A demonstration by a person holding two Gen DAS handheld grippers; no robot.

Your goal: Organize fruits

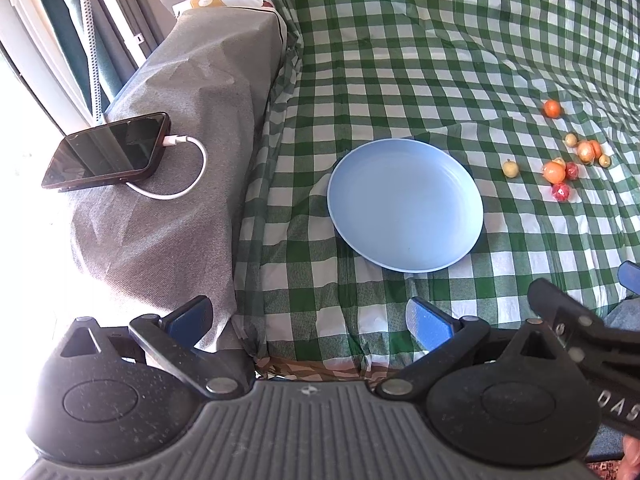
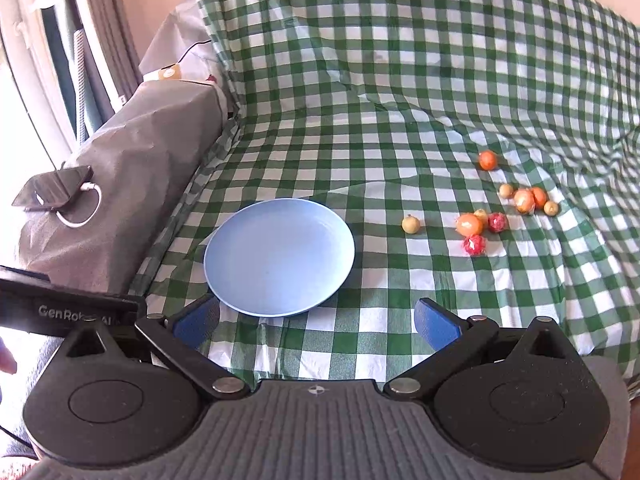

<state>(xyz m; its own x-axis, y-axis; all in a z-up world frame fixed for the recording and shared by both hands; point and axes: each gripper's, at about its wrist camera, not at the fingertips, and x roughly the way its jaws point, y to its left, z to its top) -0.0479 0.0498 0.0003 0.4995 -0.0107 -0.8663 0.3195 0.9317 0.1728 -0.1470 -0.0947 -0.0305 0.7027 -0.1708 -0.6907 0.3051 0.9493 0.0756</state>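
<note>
Both grippers are wide apart and hold nothing: the left gripper (image 1: 310, 320) and the right gripper (image 2: 316, 320) hang near the close edge of the green checked cloth (image 2: 400, 80). A blue plate (image 2: 279, 256) sits on the cloth with nothing in it. The small fruits (image 2: 492, 212) lie scattered to its right, apart from it. A phone (image 1: 108, 152) lies far left.

Small orange, red and yellowish fruits (image 2: 474, 224) lie scattered on the cloth, right of an empty blue plate (image 2: 279, 256).
</note>
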